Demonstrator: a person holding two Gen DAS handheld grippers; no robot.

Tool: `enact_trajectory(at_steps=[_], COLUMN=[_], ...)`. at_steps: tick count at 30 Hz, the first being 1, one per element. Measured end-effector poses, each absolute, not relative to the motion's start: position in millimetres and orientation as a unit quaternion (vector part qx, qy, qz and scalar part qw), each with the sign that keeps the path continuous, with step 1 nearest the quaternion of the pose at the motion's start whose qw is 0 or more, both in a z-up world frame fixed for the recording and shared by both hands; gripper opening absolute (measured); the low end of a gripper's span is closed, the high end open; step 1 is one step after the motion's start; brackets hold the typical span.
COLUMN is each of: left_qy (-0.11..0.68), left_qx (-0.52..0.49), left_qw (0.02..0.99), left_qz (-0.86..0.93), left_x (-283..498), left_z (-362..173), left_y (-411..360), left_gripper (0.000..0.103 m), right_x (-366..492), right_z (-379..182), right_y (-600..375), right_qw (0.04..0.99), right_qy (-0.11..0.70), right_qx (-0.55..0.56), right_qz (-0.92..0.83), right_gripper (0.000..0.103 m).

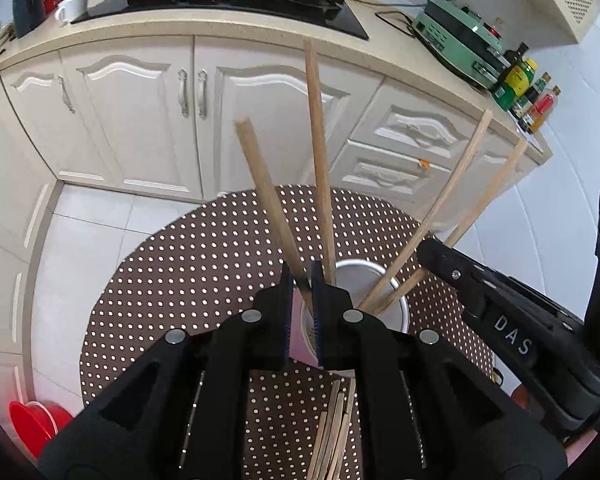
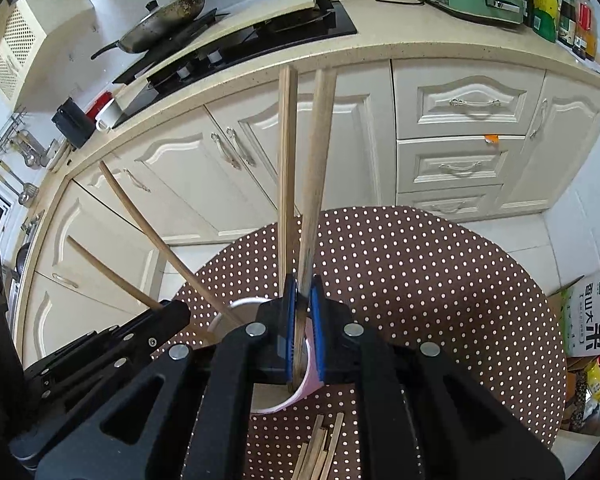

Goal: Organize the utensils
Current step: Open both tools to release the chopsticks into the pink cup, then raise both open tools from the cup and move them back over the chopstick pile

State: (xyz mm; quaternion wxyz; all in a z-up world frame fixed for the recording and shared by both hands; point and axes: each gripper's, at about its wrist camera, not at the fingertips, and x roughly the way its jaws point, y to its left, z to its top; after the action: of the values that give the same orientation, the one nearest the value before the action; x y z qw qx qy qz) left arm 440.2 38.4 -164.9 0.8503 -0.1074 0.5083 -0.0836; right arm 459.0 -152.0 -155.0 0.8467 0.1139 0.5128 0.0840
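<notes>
A pink-and-white cup stands on the dotted brown table with wooden chopsticks in it. My left gripper is shut on one chopstick just above the cup's rim; another chopstick stands beside it. My right gripper is shut on a chopstick over the cup, with another chopstick upright next to it. The right gripper shows in the left wrist view, beside two leaning chopsticks. Loose chopsticks lie on the table near me.
White kitchen cabinets and a counter with a black stove stand behind the table. A green appliance and bottles sit on the counter. A red bucket is on the floor at left. A rice bag stands right.
</notes>
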Motion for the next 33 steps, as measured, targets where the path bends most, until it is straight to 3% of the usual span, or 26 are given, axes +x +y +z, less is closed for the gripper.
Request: enact_trajectory(at_steps=[3,5,29,31,33], left_qy=[0.515,0.518,0.511,0.510,0.503], left_qx=[-0.110,-0.104,-0.047,-0.047,-0.047], left_qw=[0.845,0.843,0.856,0.857,0.861], left_qz=[-0.094,-0.098,-0.062,-0.059,-0.058], left_x=[437.8,435.3,391.2,385.3,379.1], left_z=[-169.5,-171.8,-157.4,-154.8,-150.0], left_y=[38.9,38.2,35.0,36.8,38.5], left_gripper=[0.010,0.010,0.010,0.016,0.037], right_x=[454.3,450.4,394.4,389.6,383.7], right_z=[-156.3,-157.5,-127.7,-124.6,-122.9], right_y=[-152.4,-153.8,-170.4,-172.6,-175.2], right_qw=[0.844,0.843,0.856,0.858,0.859], right_qy=[0.517,0.519,0.497,0.494,0.493], right_qx=[0.116,0.117,0.124,0.120,0.120], right_qz=[0.085,0.083,0.075,0.073,0.072], right_gripper=[0.013,0.023,0.059,0.061,0.063])
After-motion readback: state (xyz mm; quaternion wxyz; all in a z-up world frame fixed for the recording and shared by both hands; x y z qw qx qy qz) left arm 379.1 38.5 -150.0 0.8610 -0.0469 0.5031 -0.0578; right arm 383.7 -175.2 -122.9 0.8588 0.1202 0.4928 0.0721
